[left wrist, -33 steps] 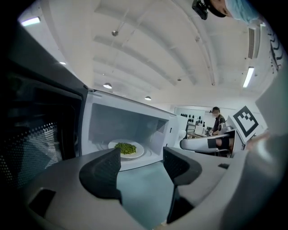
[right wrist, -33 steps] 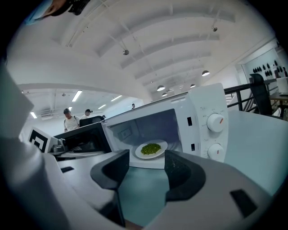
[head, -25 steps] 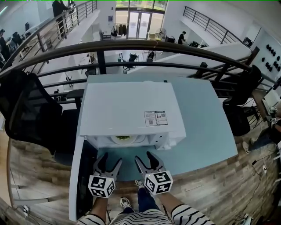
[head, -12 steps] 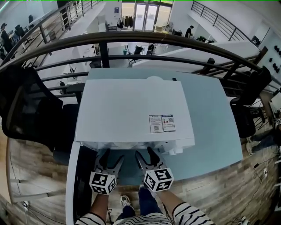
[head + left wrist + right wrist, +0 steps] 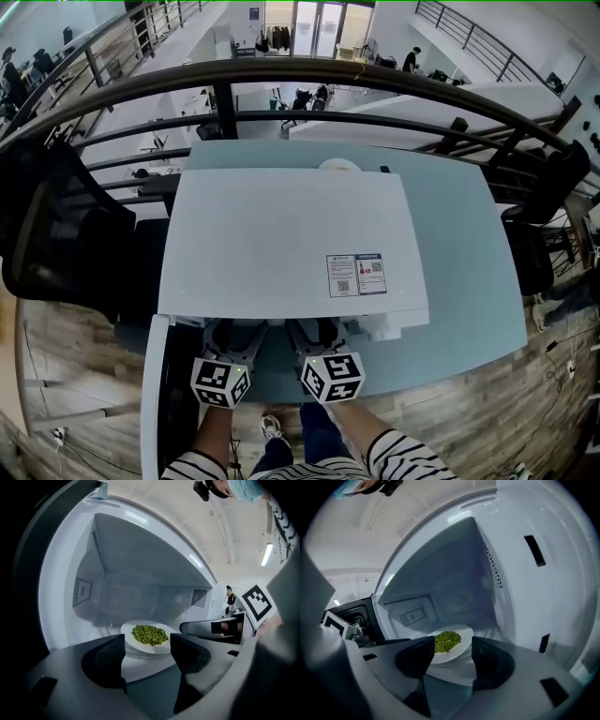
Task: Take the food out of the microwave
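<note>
On the pale blue table [image 5: 469, 281], head view: a white microwave [image 5: 281, 244] seen from above, its door [image 5: 167, 403] swung open to the left. The casing's top, bearing a printed label [image 5: 356, 275], hides the cavity entirely, so no food shows from here. The left gripper [image 5: 234, 339] and right gripper [image 5: 317, 337] sit side by side at the opening, jaw tips lost under the front edge; only their marker cubes and the striped sleeves [image 5: 412, 459] behind them are plain. A dark railing [image 5: 300, 75] and a black chair [image 5: 56, 225] lie beyond and to the left of the table.

Left gripper view: the lit cavity, unseen from above. A white plate [image 5: 127, 632] rests on the cavity floor with a heap of green peas [image 5: 150, 634] at its middle. The left gripper [image 5: 146, 641] has its fingers released and set apart, with nothing between them; the plate lies just ahead of the tips, untouched. The right gripper [image 5: 211, 627] enters from the right at similar depth.

Right gripper view: the same plate [image 5: 465, 634] and peas [image 5: 447, 641] from the other side, against the perforated right wall. The right gripper [image 5: 453, 641] likewise stands with fingers released and spread, empty; the plate's near rim shows through the gap, close to the tips, though contact cannot be made out.
</note>
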`<state>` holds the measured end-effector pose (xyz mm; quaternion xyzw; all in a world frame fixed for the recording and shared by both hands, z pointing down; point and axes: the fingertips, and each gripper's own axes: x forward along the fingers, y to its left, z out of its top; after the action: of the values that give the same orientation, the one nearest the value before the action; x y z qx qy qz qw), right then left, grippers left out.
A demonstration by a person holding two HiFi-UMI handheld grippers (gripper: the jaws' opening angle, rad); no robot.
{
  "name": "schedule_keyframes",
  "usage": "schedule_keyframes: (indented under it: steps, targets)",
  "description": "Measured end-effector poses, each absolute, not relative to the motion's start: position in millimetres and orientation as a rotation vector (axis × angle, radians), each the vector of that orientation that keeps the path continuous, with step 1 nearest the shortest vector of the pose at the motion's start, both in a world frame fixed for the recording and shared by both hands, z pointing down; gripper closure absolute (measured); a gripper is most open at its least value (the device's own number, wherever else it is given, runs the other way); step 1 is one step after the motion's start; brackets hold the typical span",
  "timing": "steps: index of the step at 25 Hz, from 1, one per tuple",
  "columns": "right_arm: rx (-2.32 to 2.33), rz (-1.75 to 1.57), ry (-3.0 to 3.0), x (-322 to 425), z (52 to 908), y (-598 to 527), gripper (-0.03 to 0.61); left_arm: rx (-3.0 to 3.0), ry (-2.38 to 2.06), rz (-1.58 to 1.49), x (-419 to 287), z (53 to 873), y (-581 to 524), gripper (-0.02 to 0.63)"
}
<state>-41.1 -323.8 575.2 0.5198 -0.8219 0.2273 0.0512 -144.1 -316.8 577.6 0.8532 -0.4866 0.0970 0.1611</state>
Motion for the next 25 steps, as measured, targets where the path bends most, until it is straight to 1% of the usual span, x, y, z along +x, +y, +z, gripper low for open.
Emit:
schedule_keyframes:
  steps: [10,19,25]
  targets:
    - [1.672,0.723,-2.423,-46.1,584.3,-345.4,0.339,2.418,-1.367,0.312,-143.9,583.3,-338.5,0.331]
    - [1.662,0.768,-2.362,-47.1,596.0,-349.6,0.339,2.386,-1.339,0.373,-141.3,593.4,-343.2,0.331]
    - [1.643,0.82,-2.391,-48.7,595.4,-347.9,0.339,2.373,-1.313,0.328,-138.1,591.8,-342.0,0.331]
